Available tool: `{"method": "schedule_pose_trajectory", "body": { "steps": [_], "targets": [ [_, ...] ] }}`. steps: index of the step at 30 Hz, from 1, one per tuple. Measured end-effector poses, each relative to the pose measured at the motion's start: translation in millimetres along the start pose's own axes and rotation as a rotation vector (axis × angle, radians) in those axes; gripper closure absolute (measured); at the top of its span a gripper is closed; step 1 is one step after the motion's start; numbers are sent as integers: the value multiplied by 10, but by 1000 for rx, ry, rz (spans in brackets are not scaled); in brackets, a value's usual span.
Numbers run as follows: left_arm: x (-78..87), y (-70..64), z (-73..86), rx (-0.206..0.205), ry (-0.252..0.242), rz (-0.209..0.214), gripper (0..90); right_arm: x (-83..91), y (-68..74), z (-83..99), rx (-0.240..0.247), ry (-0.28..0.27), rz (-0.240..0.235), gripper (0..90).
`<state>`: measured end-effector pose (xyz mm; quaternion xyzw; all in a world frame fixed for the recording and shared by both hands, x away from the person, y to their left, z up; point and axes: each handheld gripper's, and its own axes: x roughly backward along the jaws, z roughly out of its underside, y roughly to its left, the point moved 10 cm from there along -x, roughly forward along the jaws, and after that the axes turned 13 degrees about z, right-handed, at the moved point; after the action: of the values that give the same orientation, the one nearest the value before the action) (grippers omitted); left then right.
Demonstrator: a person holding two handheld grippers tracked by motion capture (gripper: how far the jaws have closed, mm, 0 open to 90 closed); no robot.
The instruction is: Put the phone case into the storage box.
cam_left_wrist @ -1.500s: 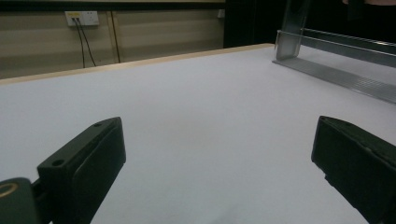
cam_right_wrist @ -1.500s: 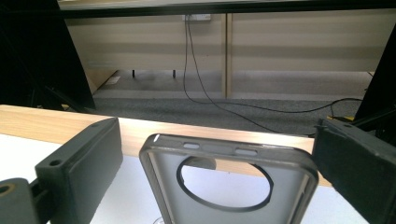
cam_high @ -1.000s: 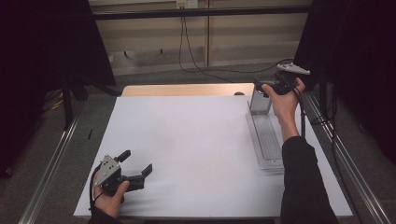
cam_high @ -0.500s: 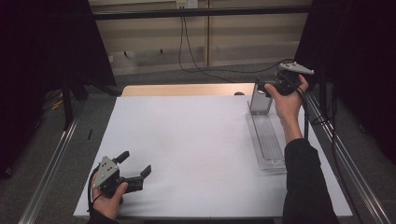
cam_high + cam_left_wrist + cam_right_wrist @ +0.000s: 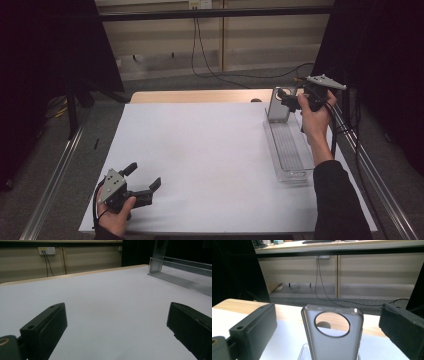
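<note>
A translucent grey soft-plastic phone case with a round camera cut-out (image 5: 332, 336) stands upright at the far end of a long clear ribbed plastic tray (image 5: 287, 150), which lies along the right side of the white tabletop (image 5: 200, 150). Propped on end like that, the case offers both of its long edges free of the tray, which looks like the reason for standing it there: a gripper can close on it from the sides without scraping the tray floor.

The right gripper (image 5: 285, 96) is held up at the tray's far end, level with the case top, its jaws spread wide. In the right gripper view the case sits centred between the two black jaws, touching neither, so the hand seems lined up for a pinch across the case's width rather than already gripping.

The left gripper (image 5: 145, 182) rests low over the tabletop, well away from the tray toward its near left side, jaws wide apart with nothing between them. I judge it is parked clear so the right hand can work alone; from its own view the tray (image 5: 180, 281) lies off ahead to the right.
</note>
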<state>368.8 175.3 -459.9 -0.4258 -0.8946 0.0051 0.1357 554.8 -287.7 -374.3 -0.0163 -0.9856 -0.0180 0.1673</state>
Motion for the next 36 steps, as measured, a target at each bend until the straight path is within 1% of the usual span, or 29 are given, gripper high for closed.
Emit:
{"method": "schedule_pose_trajectory", "body": {
  "steps": [1,2,5,8,13,18,19,22,23,24,25,29,32,36],
  "targets": [
    [5,3,-2,-10,4,1,29,20,5,10,6,-7,1,7],
    [5,-1,-4,-8,3,1,29,42,17,23,9,-10,-9,6],
    [11,-4,-9,-10,0,0,29,90,41,76,19,-12,-17,12],
    [15,-5,-19,-5,-8,-2,29,151,61,122,9,-18,-39,6],
    [25,11,-30,-17,-8,-9,29,222,58,175,28,-23,-54,3],
    [26,8,-28,-16,-9,-11,29,298,52,189,32,-37,-71,3],
    [30,14,-31,-13,-12,-16,29,311,50,195,41,-39,-75,3],
    [30,19,-26,-8,-11,-14,29,348,50,210,49,-52,-85,3],
    [30,20,-24,-8,-11,-17,29,365,55,219,62,-63,-96,1],
    [29,17,-26,-10,-11,-17,29,375,50,232,69,-67,-95,0],
    [28,13,-28,-14,-9,-13,29,386,41,247,69,-64,-91,0],
    [36,20,-29,-14,-11,-17,29,473,26,288,68,-69,-107,0],
    [37,20,-30,-5,-16,-18,29,565,2,297,65,-81,-121,0],
    [37,16,-36,-8,-16,-21,29,650,-28,332,63,-78,-130,0]
  ]
}}
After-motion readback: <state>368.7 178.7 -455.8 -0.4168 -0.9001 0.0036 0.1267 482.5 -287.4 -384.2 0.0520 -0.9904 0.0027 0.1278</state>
